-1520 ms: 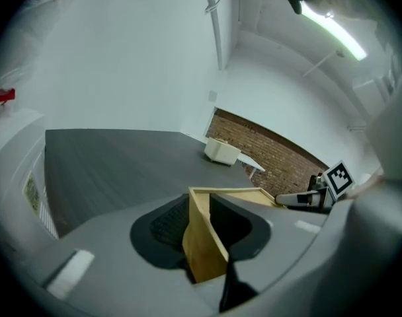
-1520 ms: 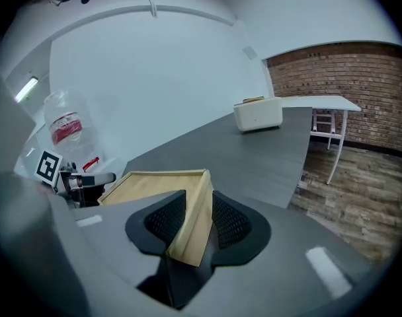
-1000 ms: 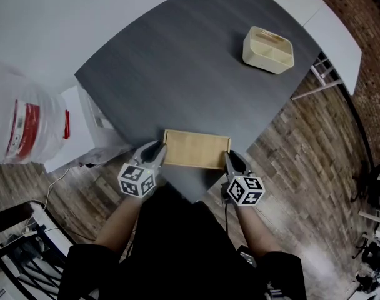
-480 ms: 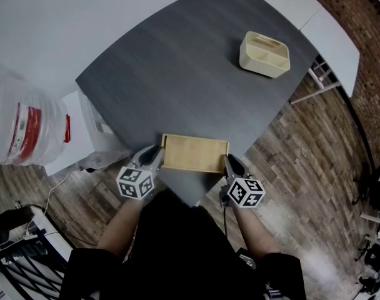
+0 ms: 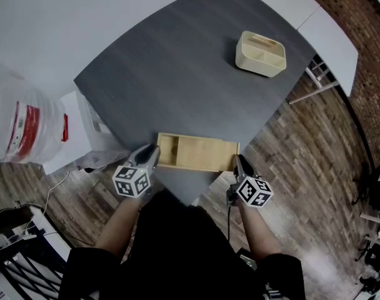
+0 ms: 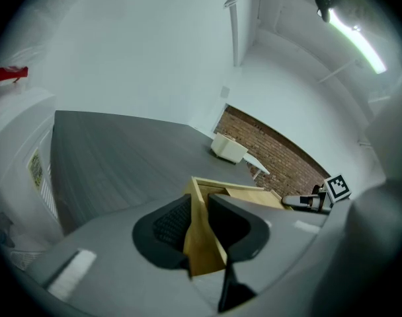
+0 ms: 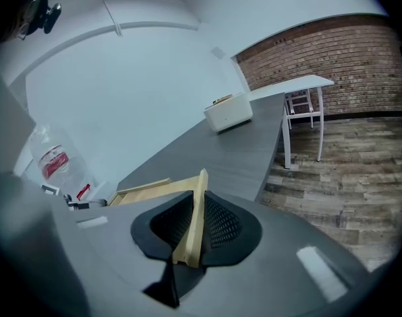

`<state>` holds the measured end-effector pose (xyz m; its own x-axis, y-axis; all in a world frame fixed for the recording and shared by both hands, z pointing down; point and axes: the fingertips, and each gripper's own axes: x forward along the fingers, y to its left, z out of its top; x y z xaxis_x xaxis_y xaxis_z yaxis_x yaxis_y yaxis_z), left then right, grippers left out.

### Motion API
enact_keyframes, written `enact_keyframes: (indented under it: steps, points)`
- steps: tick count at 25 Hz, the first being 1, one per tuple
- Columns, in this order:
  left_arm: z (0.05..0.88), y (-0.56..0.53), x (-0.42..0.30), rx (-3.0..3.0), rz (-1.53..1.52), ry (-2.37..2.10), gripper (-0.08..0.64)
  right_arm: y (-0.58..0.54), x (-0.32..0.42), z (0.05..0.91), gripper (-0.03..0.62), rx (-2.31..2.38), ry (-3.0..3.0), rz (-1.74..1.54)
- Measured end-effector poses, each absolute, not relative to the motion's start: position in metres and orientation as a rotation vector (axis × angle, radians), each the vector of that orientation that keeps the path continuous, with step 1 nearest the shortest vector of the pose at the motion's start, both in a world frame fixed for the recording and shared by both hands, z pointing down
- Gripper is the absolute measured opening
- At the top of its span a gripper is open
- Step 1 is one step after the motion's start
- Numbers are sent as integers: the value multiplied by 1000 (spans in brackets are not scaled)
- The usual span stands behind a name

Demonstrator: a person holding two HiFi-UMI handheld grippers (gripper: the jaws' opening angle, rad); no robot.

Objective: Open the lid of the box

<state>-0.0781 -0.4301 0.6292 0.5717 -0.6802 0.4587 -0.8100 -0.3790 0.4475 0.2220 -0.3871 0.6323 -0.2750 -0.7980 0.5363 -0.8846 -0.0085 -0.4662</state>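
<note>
My left tool [image 5: 152,155] is clamped on the left end wall of the wooden box [image 5: 167,151], which sits at the near corner of the dark desk [image 5: 177,74]. My right tool [image 5: 240,164] has just been closing and pinches the thin right end of the lid [image 5: 205,154]. The lid sits shifted rightward, baring a compartment at the box's left end.

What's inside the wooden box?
At the open end of the box I see only bare wood, nothing lying there. The rest of the inside is hidden under the lid.
</note>
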Motion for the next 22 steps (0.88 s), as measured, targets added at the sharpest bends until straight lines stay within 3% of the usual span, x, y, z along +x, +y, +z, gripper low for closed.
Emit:
enact_keyframes:
  steps: [22]
  points:
    - [629, -432, -82, 2135, 249, -1260, 67, -386, 256, 633, 49, 1869, -2092, 1167]
